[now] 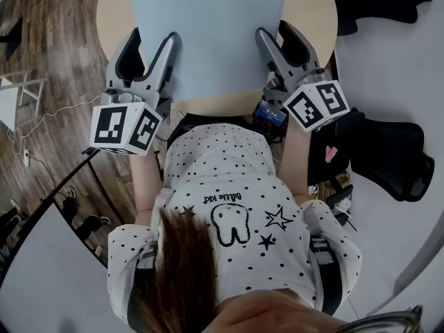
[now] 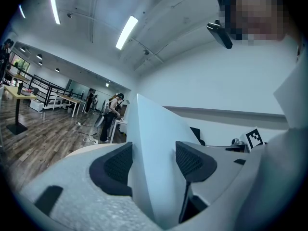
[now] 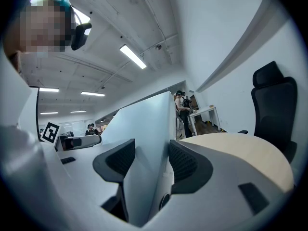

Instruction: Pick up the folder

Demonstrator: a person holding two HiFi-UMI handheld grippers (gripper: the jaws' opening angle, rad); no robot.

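A pale blue folder (image 1: 208,26) is held flat above the round wooden table (image 1: 111,12), between my two grippers. My left gripper (image 1: 152,39) clamps the folder's left edge, and my right gripper (image 1: 275,30) clamps its right edge. In the left gripper view the folder (image 2: 151,143) rises as a thin sheet between the dark pads, with the left gripper (image 2: 153,160) shut on it. The right gripper view shows the same: the folder (image 3: 144,129) stands pinched in the right gripper (image 3: 151,160). Both gripper cameras look upward at the ceiling.
A black office chair (image 1: 388,151) stands close at my right, also in the right gripper view as a chair (image 3: 272,109). Wooden floor (image 1: 48,40) with cables lies at the left, beside a small white table (image 1: 14,99). People stand at desks (image 2: 110,117) far behind.
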